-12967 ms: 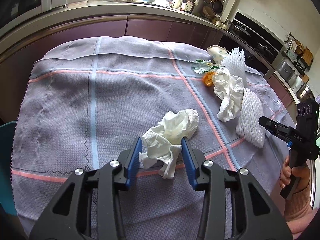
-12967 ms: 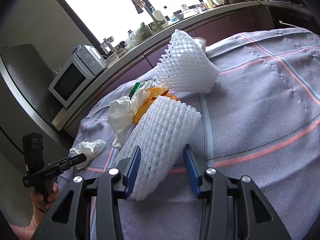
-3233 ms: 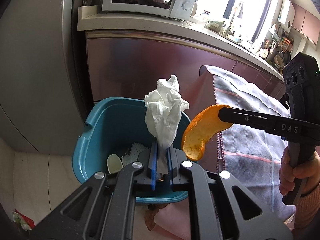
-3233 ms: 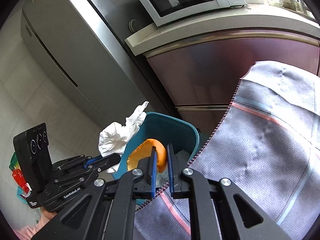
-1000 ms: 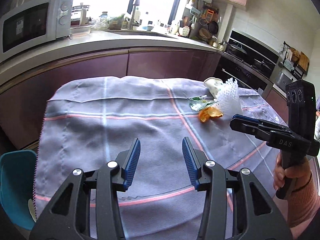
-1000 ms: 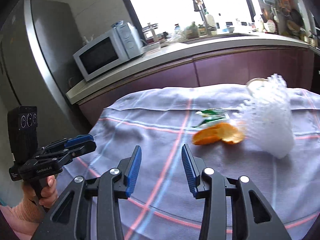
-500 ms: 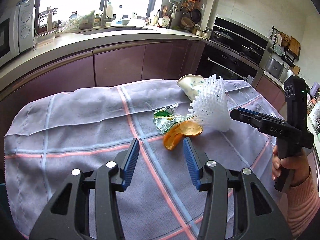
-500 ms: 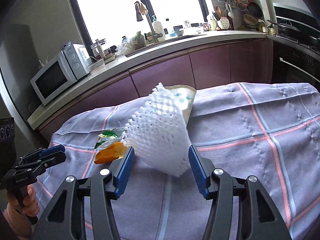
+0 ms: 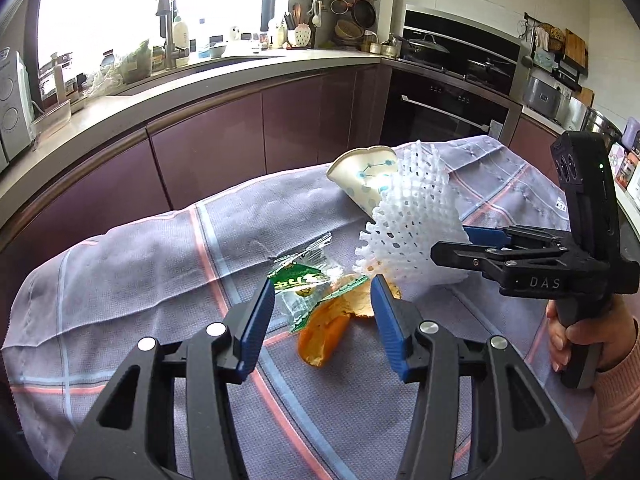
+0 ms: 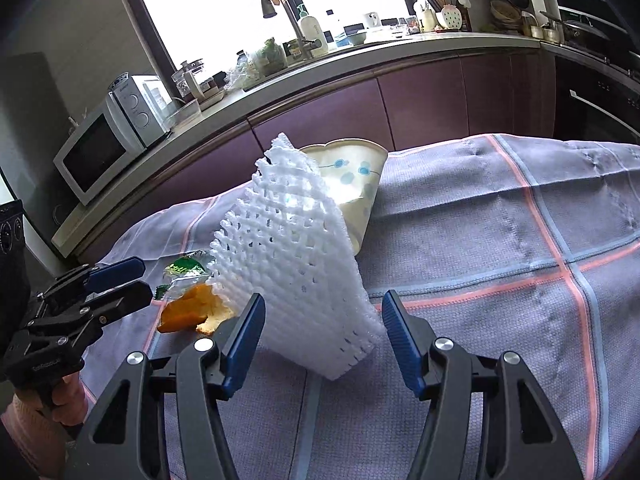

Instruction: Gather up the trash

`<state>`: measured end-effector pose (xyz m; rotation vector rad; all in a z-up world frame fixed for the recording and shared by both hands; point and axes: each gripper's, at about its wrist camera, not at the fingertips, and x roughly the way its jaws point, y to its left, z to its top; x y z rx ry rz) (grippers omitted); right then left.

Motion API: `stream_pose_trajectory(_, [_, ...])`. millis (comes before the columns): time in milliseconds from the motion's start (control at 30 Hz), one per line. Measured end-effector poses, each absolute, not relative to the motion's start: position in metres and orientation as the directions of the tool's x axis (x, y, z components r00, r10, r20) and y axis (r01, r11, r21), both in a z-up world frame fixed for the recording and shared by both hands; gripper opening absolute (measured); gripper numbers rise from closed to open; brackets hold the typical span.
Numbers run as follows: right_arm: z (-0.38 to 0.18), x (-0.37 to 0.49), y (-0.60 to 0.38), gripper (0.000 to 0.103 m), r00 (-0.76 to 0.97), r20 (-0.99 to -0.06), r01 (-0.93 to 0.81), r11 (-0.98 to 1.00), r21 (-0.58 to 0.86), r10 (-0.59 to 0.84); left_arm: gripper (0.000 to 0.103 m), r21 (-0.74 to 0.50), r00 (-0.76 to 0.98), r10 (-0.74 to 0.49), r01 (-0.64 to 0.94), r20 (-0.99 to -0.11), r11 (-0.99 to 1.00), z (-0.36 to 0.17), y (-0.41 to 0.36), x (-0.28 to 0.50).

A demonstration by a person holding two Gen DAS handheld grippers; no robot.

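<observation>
On the grey checked tablecloth (image 9: 132,280) lie an orange peel (image 9: 326,328), a green-and-clear plastic wrapper (image 9: 302,280), a white foam fruit net (image 9: 408,236) and a tipped paper cup (image 9: 360,178). My left gripper (image 9: 323,312) is open, its jaws on either side of the peel and wrapper. My right gripper (image 10: 323,330) is open, its jaws on either side of the foam net's (image 10: 296,256) near end. The cup (image 10: 352,184) lies behind the net, the peel (image 10: 192,312) and wrapper (image 10: 182,270) to its left.
A curved kitchen counter (image 9: 200,76) with purple cabinets runs behind the table. A microwave (image 10: 108,136) stands on it at the left, an oven (image 9: 452,92) at the right. The tablecloth (image 10: 500,240) stretches to the right of the net.
Both grippers have moved closer to the trash pile. The left jaws now bracket the peel and wrapper, the right jaws bracket the foam net. Both stay open.
</observation>
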<state>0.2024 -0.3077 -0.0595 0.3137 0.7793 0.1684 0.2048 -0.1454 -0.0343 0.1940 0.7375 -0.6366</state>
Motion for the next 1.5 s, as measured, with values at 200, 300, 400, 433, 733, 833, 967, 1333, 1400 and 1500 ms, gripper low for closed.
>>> stream_pose_trajectory(200, [-0.060,0.200,-0.310,0.042,0.699,-0.654,-0.041,0.929,0.367,0.289,0.045,0.002,0.559,-0.439,0.620,-0.704,0.785,-0.045,-0.156,0.210])
stream_pose_trajectory(300, [-0.060,0.200,-0.311,0.034,0.700,-0.649,-0.049,0.927,0.371,0.297,0.036,0.011,0.554,-0.434,0.626,-0.711,0.780,-0.049,-0.159,0.211])
stream_pose_trajectory(400, [-0.059,0.197,-0.311,0.028,0.701,-0.645,-0.055,0.924,0.379,0.306,0.020,-0.003,0.542,-0.439,0.627,-0.717,0.779,-0.051,-0.158,0.213])
stream_pose_trajectory(433, [-0.059,0.196,-0.311,0.026,0.700,-0.644,-0.058,0.923,0.380,0.309,0.015,-0.014,0.536,-0.443,0.625,-0.718,0.780,-0.052,-0.156,0.214])
stream_pose_trajectory(733, [-0.054,0.181,-0.312,0.018,0.719,-0.616,-0.077,0.919,0.387,0.320,0.001,-0.043,0.542,-0.462,0.615,-0.702,0.787,-0.050,-0.144,0.210])
stream_pose_trajectory(833, [-0.051,0.175,-0.312,0.018,0.728,-0.603,-0.087,0.916,0.391,0.327,0.002,-0.063,0.527,-0.472,0.617,-0.707,0.784,-0.051,-0.141,0.209])
stream_pose_trajectory(967, [-0.048,0.172,-0.315,0.018,0.738,-0.588,-0.085,0.911,0.404,0.330,0.037,-0.109,0.526,-0.478,0.585,-0.703,0.804,-0.051,-0.132,0.215])
stream_pose_trajectory(1333, [-0.053,0.176,-0.317,0.018,0.733,-0.579,-0.098,0.898,0.430,0.357,0.043,-0.279,0.447,-0.536,0.521,-0.716,0.807,-0.055,-0.128,0.253])
stream_pose_trajectory(1400, [-0.054,0.178,-0.315,0.018,0.727,-0.583,-0.102,0.897,0.431,0.362,0.043,-0.303,0.435,-0.543,0.507,-0.718,0.807,-0.057,-0.129,0.261])
stream_pose_trajectory(1500, [-0.055,0.179,-0.315,0.018,0.724,-0.584,-0.104,0.895,0.434,0.367,0.041,-0.351,0.402,-0.569,0.497,-0.718,0.794,-0.061,-0.130,0.268])
